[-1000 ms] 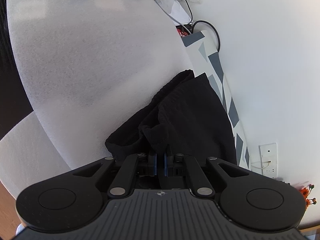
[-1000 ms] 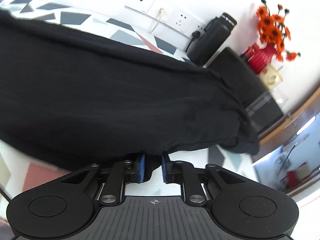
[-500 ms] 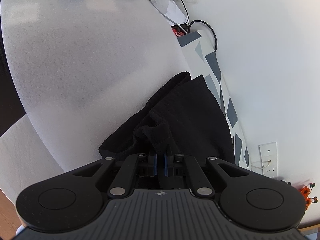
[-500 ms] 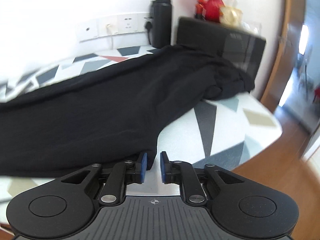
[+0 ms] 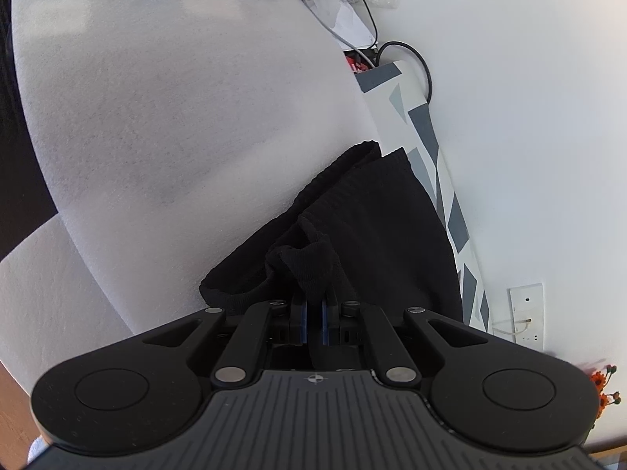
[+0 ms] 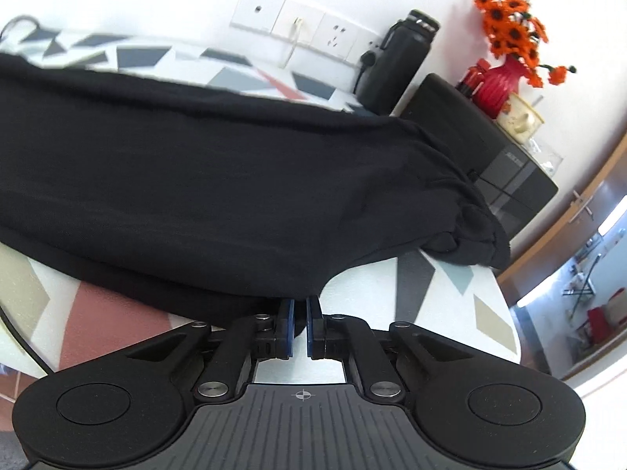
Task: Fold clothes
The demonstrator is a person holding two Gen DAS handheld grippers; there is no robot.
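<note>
The black garment (image 6: 196, 180) lies across the patterned table (image 6: 443, 293), its left end cut off. The left gripper (image 5: 313, 305) pinches a fold; the right gripper (image 6: 299, 307) is closed on its near hem. A black box (image 6: 490, 149) and bottle (image 6: 399, 62) stand behind.

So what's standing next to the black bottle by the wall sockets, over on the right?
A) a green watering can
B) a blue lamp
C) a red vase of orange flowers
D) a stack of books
C: the right wrist view shows a red vase holding orange flowers, just right of the black bottle.
</note>
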